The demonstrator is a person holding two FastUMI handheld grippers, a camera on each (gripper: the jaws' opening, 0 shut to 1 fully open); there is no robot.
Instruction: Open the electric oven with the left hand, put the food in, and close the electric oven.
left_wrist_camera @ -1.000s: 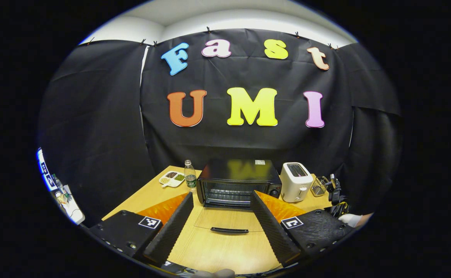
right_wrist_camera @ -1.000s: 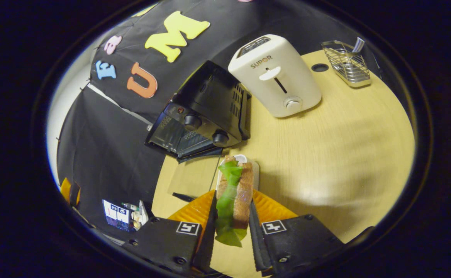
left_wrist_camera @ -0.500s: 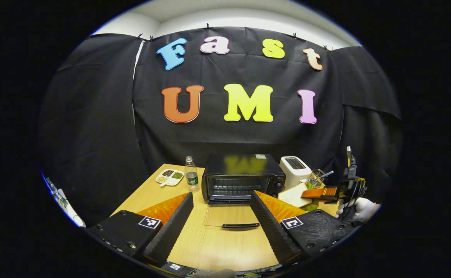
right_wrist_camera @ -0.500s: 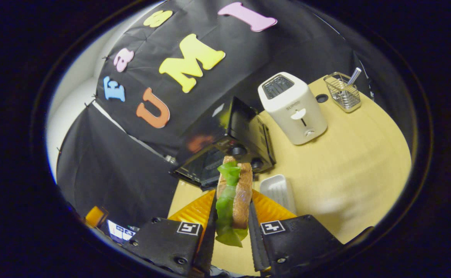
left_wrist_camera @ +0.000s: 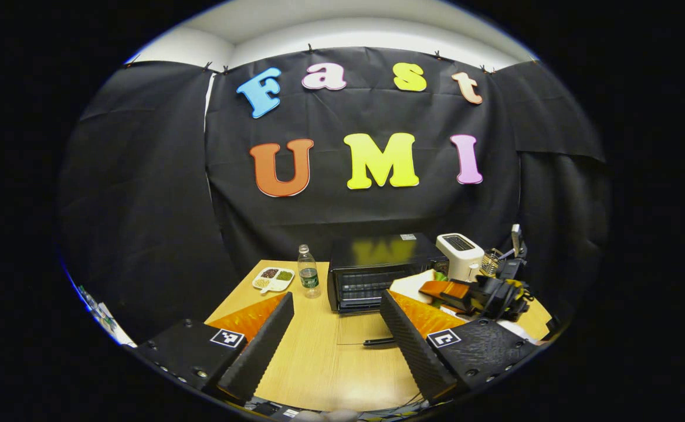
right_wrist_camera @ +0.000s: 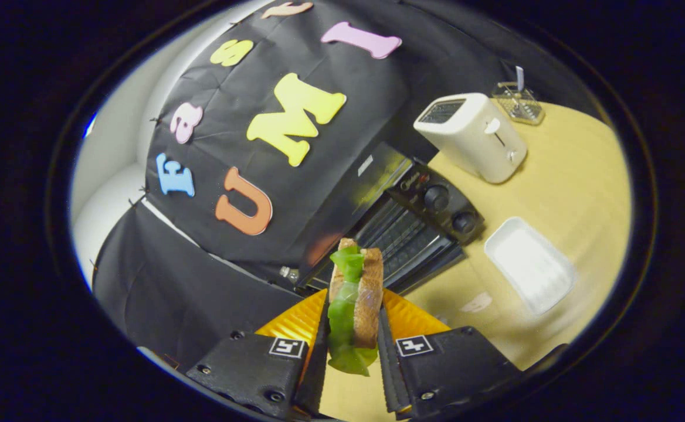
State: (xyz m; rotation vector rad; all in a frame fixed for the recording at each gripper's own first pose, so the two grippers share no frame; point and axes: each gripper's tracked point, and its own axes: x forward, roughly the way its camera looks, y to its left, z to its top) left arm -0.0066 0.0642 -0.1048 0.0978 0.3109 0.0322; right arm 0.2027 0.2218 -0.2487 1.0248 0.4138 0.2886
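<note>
Right gripper view had the right tool (right_wrist_camera: pixel 351 351) clenched on the sandwich (right_wrist_camera: pixel 354 305), both fingers pressing its bread faces, with the green lettuce hanging loose below the grip. Just past it stood the electric oven (right_wrist_camera: pixel 401 223), its door (right_wrist_camera: pixel 430 261) dropped open and the wire rack showing inside. A white tray (right_wrist_camera: pixel 530 264) lay bare on the tabletop (right_wrist_camera: pixel 577 176) beside the oven, and the toaster (right_wrist_camera: pixel 471 135) stood farther back.

In the left gripper view the left tool (left_wrist_camera: pixel 336 346) hung released with nothing between its fingers, drawn back from the oven (left_wrist_camera: pixel 377 269), while the door handle (left_wrist_camera: pixel 377 341) lay low over the tabletop (left_wrist_camera: pixel 319 363).

The risk, as I judged it, was the sandwich catching the top edge of the opening or the rack, because it stood on edge between the fingers. The loose lettuce could also snag and pull out, or the soft bread could slip if the squeeze eased.

Against the frame a second earlier, the sandwich had left the white tray and been carried to face the oven mouth. The left tool had backed off and shifted left, and the right tool had come into its view near the oven.
</note>
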